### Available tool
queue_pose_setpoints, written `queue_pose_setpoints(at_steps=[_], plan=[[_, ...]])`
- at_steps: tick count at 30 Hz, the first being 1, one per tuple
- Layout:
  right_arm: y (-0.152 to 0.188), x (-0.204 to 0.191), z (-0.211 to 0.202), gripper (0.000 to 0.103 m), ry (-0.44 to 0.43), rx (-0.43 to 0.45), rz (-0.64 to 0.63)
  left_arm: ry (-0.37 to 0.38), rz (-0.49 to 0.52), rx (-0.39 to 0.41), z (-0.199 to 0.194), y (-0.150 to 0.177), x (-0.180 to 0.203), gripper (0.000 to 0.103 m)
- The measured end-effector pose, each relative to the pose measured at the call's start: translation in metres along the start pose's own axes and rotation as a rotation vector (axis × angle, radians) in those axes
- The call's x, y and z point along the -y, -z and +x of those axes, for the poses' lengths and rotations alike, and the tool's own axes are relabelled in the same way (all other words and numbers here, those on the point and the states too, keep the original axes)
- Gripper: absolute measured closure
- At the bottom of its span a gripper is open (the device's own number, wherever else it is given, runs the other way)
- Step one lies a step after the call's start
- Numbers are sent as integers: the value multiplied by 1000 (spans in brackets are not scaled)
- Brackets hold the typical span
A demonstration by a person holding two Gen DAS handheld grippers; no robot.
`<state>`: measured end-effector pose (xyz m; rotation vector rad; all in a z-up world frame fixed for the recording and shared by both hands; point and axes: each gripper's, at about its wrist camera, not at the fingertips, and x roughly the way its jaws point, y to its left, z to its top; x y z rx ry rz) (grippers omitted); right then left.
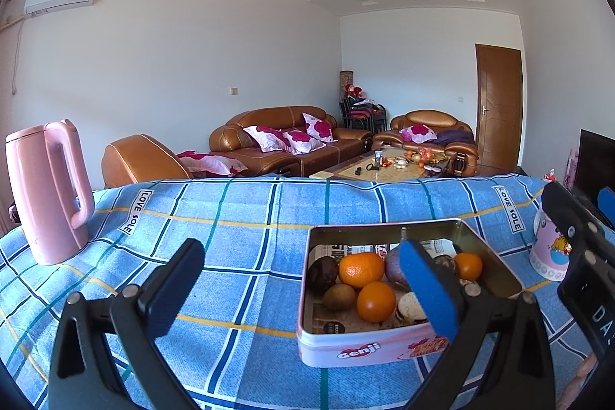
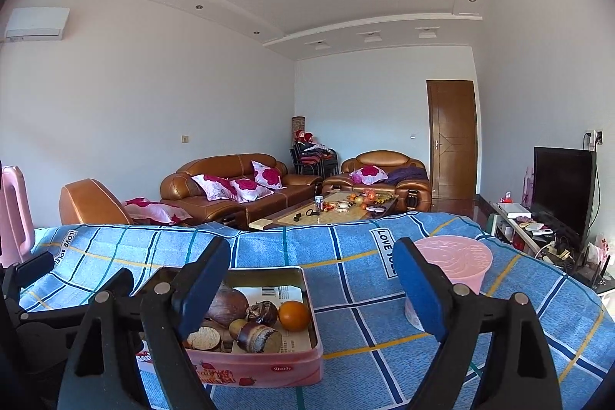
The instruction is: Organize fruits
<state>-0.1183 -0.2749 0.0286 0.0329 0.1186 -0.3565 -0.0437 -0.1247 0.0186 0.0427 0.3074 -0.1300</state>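
A pink tin (image 1: 365,346) lined with newspaper sits on the blue checked cloth (image 1: 238,218). It holds three oranges (image 1: 361,269), a kiwi (image 1: 338,296), dark round fruits (image 1: 322,273) and round biscuits (image 1: 410,306). My left gripper (image 1: 301,268) is open and empty, its right finger (image 1: 428,291) in front of the tin's middle. In the right wrist view the tin (image 2: 269,367) lies low left, with an orange (image 2: 294,315) and a brown husked fruit (image 2: 226,306) showing. My right gripper (image 2: 311,266) is open and empty, its left finger (image 2: 200,291) over the tin's left part.
A pink kettle (image 1: 48,191) stands at the table's left. A pink cup (image 2: 453,266) stands right of the tin, partly behind my right finger. The right gripper's body (image 1: 584,256) shows at the left wrist view's right edge. Sofas and a coffee table lie beyond the table.
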Motion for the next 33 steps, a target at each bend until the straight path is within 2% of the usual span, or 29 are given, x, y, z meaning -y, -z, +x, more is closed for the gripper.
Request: queue_pose_setpoints(at_steps=[11,21,33], plan=[[0,2,0,15,10,-12,2,-13,8,-11,1,0,1,0],[0,3,1,15,13,-19,3,24,5,-13,2,0,0,0],[-2,3,3,15,28,-35,8,18,8,-15,2,-1,3,0]])
